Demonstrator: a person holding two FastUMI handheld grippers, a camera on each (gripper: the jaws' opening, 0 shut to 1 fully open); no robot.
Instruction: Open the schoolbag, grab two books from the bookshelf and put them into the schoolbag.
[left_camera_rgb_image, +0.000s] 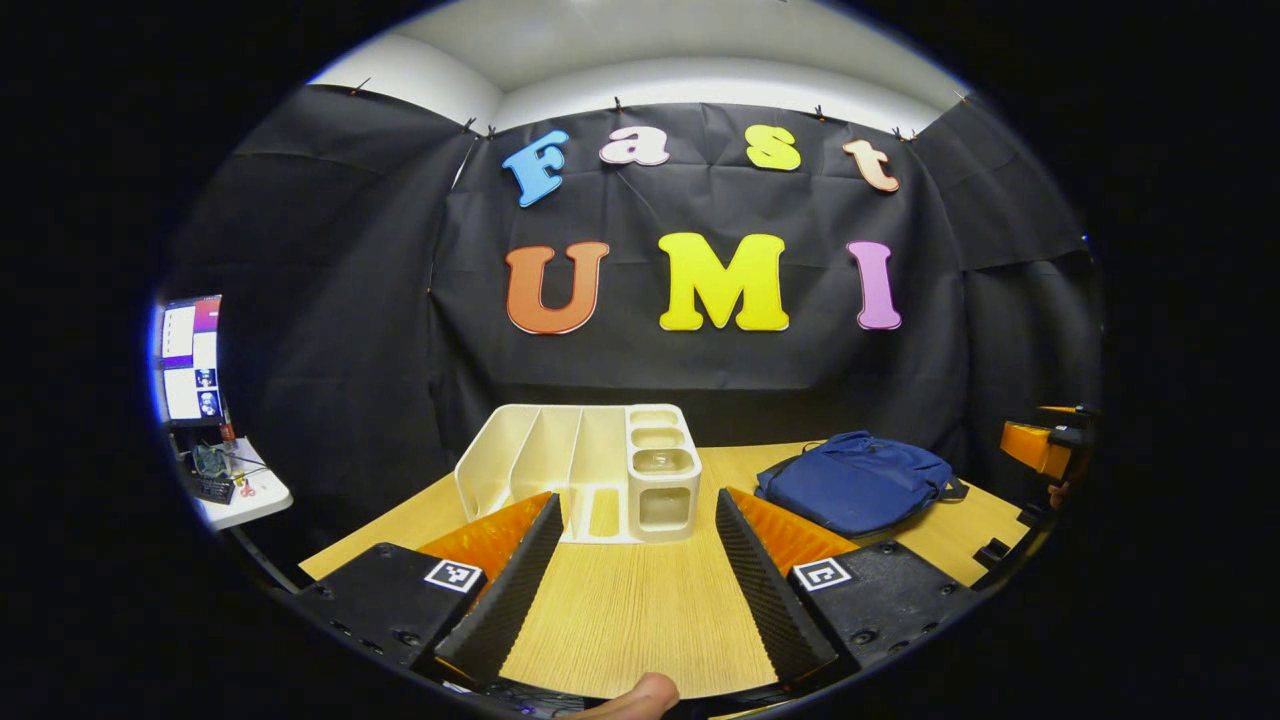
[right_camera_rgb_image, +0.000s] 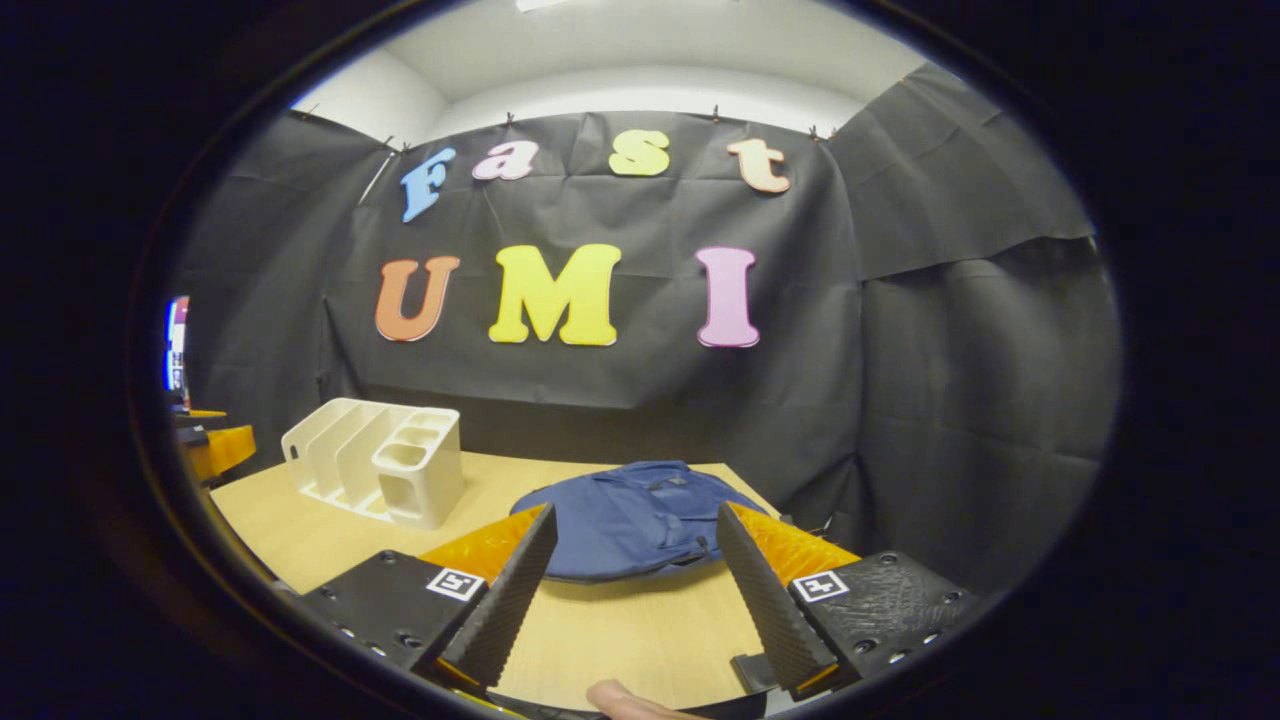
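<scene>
while both claws gape, schoolbag (right_camera_rgb_image: 630, 520) shows no readable label.

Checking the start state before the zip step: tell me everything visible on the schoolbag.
The schoolbag is dark blue, of soft cloth by the look of it, lying flat on the wooden table, looking closed. It sags and creases; a front pocket seam and a dark strap at its side show. It lies near the back wall, apart from the white bookshelf. Nothing touches it; the right hand-held gripper is open, short of it.
</scene>
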